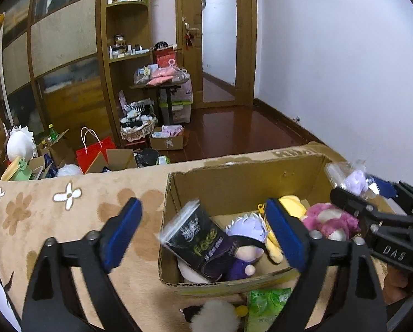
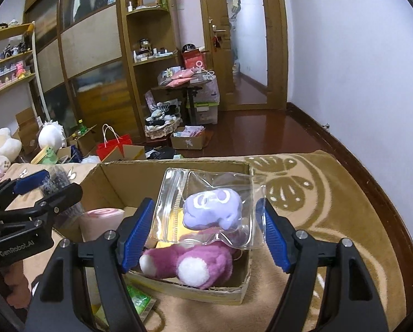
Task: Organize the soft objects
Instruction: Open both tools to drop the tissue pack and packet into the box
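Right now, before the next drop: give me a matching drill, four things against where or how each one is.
Things:
1. purple toy in a clear bag
2. pink plush
3. green packet
4. left claw

Place or state:
A. open, holding nothing
B. lying inside the cardboard box
C. between the fingers of the right claw, above the box
D. on the blanket, outside the box's near wall

Pairs: 1-C, 2-B, 3-D, 4-A
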A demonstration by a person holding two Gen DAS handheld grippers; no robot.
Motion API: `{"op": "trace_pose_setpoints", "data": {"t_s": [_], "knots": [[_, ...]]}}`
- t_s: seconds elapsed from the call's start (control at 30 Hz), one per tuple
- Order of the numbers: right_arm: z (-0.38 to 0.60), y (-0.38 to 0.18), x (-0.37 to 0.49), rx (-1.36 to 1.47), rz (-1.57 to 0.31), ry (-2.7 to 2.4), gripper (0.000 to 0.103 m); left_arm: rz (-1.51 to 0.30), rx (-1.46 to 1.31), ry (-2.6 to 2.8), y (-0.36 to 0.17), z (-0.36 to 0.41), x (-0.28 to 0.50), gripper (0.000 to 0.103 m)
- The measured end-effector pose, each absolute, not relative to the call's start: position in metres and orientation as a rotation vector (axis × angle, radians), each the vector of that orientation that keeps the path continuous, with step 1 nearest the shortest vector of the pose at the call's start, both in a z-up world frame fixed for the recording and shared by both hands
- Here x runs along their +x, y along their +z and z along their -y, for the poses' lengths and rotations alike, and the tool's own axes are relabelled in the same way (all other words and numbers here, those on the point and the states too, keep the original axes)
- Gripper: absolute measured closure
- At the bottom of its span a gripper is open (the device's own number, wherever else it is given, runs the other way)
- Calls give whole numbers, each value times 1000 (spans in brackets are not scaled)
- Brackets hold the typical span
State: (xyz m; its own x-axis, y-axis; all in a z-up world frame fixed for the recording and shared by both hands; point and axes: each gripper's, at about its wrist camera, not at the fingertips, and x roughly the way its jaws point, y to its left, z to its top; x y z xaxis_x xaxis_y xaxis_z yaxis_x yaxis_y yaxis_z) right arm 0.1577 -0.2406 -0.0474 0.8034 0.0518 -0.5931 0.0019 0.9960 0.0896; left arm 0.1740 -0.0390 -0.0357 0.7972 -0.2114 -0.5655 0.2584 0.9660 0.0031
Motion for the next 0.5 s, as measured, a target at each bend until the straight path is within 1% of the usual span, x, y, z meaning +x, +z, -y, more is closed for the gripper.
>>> {"op": "trace_pose_setpoints", "data": {"t_s": [0.17,0.2,0.27,0.37,0.43,0.5], "knots": [[237,-49,156,74,-639,44,23,-604,82,-239,-36,34,173,11],[236,-49,156,74,-641,45,16,-610,81,-239,-37,33,172,11],[235,-47,153,81,-632,37,11,-624,83,-236,-37,32,172,10],[233,-46,148,81,-635,37,10,-636,78,-230,-35,26,169,6],[231,-44,145,80,-641,37,8,-630,83,-222,-31,23,164,5],[229,-42,139,81,-638,32,3,-631,82,-219,-27,20,160,4]]}}
